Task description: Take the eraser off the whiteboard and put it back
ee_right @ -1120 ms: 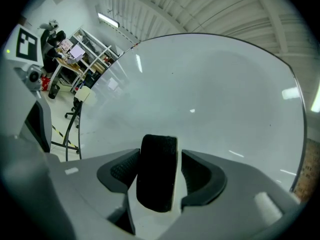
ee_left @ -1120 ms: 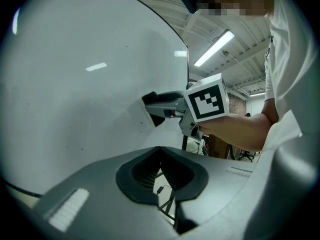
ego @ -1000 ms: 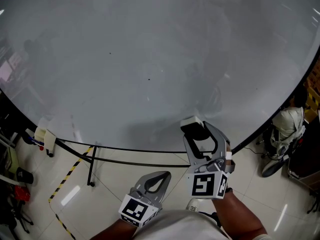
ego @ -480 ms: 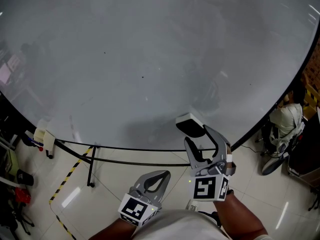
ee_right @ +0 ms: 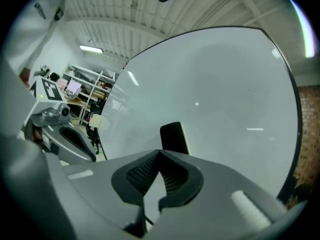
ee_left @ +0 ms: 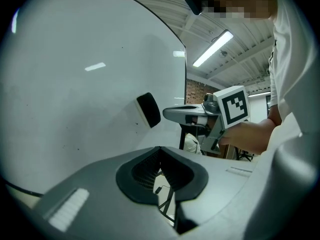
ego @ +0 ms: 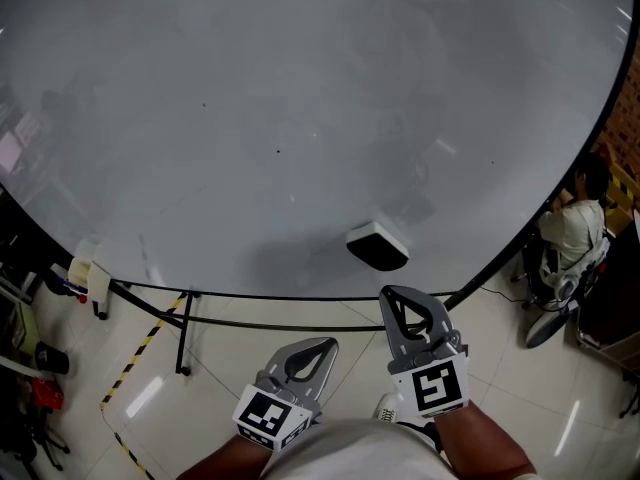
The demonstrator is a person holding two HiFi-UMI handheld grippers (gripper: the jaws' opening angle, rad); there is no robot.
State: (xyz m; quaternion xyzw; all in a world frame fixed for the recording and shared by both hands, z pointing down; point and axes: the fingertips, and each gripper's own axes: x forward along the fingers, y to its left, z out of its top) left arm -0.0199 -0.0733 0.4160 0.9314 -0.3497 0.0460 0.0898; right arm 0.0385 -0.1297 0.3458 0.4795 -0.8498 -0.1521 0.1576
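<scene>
Right tool: grey moulded plastic jaws lined with ribbed black pads. The jaws have just been closing and meet at the tips with nothing between them. A cube with a black-and-white square marker sits behind them. The tool is held level, pointing at the board and clear of it.

Left tool: same build, jaws together and empty, held lower and nearer the person's body, to the left of the right tool.

Eraser: a small rectangular block with rounded corners. It has a dark, matte body, and a pale cream layer lies flat against the board. It clings to the whiteboard near the lower edge, just beyond the right tool's tips and apart from them.

Whiteboard: a broad, smooth, glossy white panel with a thin black rim, faintly smudged, showing a few tiny dark specks and reflected ceiling lights.

Black stand bars run under the board. A cream holder hangs at its lower left edge. Below is a pale tiled floor crossed by yellow-and-black tape
</scene>
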